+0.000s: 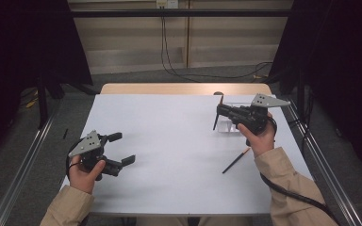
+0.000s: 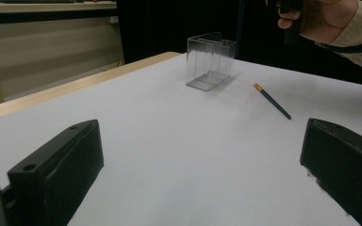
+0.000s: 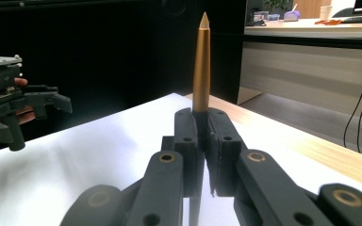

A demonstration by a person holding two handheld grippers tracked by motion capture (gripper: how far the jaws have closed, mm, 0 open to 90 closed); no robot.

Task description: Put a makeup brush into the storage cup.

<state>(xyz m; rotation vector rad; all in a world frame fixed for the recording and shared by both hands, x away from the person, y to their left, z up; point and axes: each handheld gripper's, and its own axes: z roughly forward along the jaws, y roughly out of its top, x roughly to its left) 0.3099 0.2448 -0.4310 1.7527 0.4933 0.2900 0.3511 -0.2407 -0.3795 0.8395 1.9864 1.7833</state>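
Pencils, two, with one clear box, on a white surface (image 1: 169, 155) set over a wooden tabletop.

Item one: gold-tipped pencil (image 3: 201, 66), clamped between the closed fingers of the right gripper (image 1: 218, 112). In the right gripper view it stands upright out of the finger pads (image 3: 187, 136), pointed end up. In the high view it shows as a thin dark stick crossing the finger ends, raised above the far right part of the surface, right over the clear box.

Item two: dark blue pencil (image 1: 236, 161) with an orange end, lying flat and free on the surface, near the person's right hand (image 1: 260, 136) (slanted, orange end toward the box). Seen also from the left gripper view (image 2: 272, 100), just to the right of the box.

Item three: clear box (image 2: 210, 60), open-topped and see-through, standing upright at the far right of the surface. Nothing can be made out inside it.

Left gripper (image 1: 121, 149): at the near left, well apart from all three items, fingers (image 2: 56, 174) spread wide with bare surface between them, held in the person's left hand (image 1: 86, 172). Beige sleeves on both forearms.
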